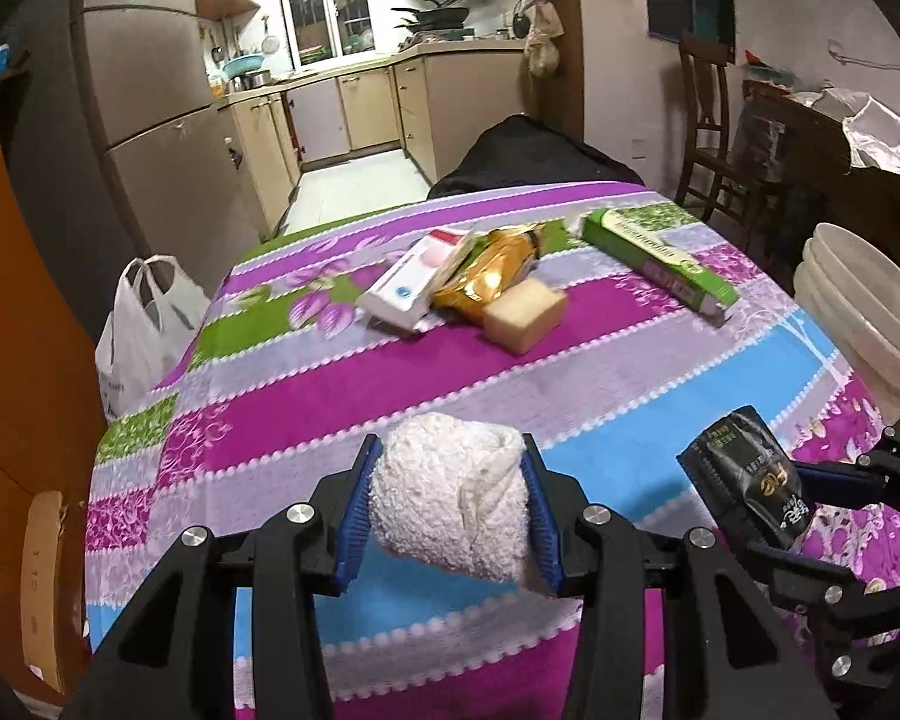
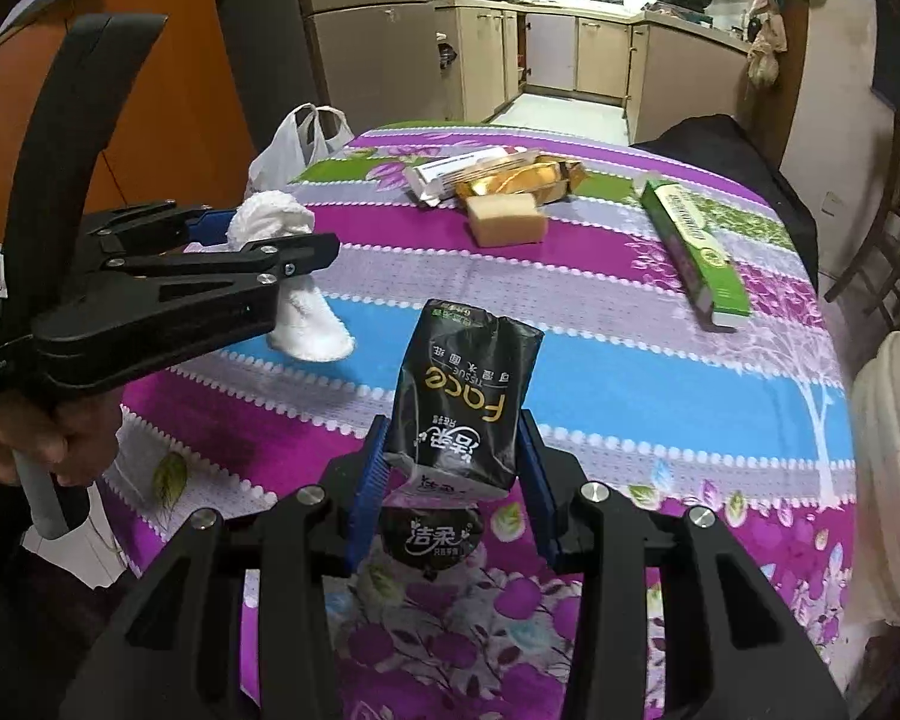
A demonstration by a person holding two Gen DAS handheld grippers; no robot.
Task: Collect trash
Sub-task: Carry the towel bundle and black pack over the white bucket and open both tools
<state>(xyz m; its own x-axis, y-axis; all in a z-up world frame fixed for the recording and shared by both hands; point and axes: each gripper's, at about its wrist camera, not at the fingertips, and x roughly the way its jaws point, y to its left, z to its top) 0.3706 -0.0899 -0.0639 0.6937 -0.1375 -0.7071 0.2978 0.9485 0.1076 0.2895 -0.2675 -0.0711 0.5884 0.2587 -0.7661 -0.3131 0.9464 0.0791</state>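
Note:
My left gripper [image 1: 450, 450] is shut on a crumpled white tissue wad [image 1: 444, 504], which it holds above the near end of the table. In the right wrist view the same left gripper [image 2: 276, 234] comes in from the left, and the wad [image 2: 306, 324] hangs below its fingers. My right gripper [image 2: 455, 426] is shut on a black tissue pack [image 2: 462, 384] that stands upright between the blue pads. The right gripper [image 1: 774, 492] and its pack [image 1: 744, 474] also show at the right of the left wrist view.
Further back on the striped tablecloth [image 1: 342, 396] lie a white box [image 1: 408, 282], a gold wrapper [image 1: 486, 270], a yellow block [image 1: 525, 312] and a long green box [image 1: 660, 258]. A white plastic bag [image 1: 144, 324] hangs off the table's left edge. Stacked white buckets [image 1: 858, 312] stand at the right.

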